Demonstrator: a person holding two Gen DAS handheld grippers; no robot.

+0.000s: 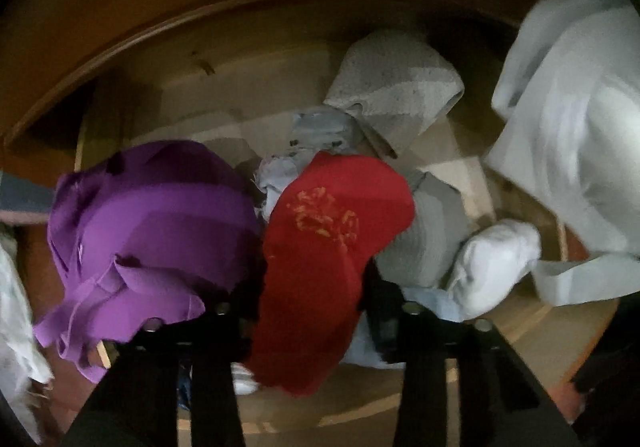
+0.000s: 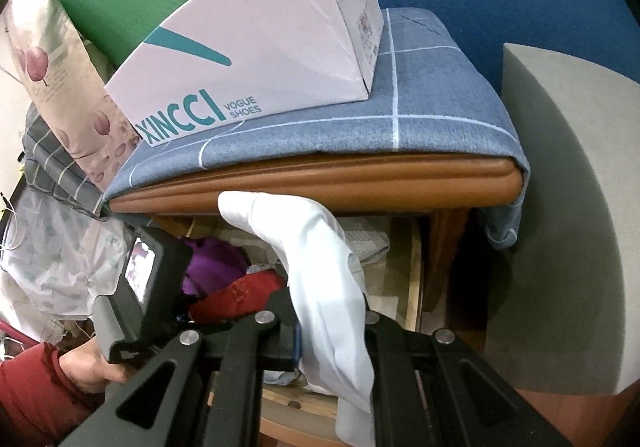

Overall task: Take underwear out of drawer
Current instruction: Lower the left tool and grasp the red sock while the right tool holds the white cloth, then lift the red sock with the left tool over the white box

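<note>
In the left wrist view my left gripper (image 1: 312,287) reaches down into the open wooden drawer (image 1: 240,87), and its fingers press on either side of a red piece of underwear (image 1: 332,215) with a yellow print. A purple garment (image 1: 152,223) lies just left of it. In the right wrist view my right gripper (image 2: 330,311) is shut on a white garment (image 2: 316,247), which hangs above the drawer's right half. The same white garment (image 1: 572,127) fills the right edge of the left wrist view. The red underwear (image 2: 240,295) also shows in the drawer below.
The drawer also holds a grey folded cloth (image 1: 396,83), a pale blue piece (image 1: 316,131) and a white roll (image 1: 492,267). A shoe box (image 2: 260,43) sits on the blue-covered cabinet top (image 2: 420,119). A grey foam block (image 2: 560,227) stands to the right. A red-sleeved hand (image 2: 88,363) holds the left gripper.
</note>
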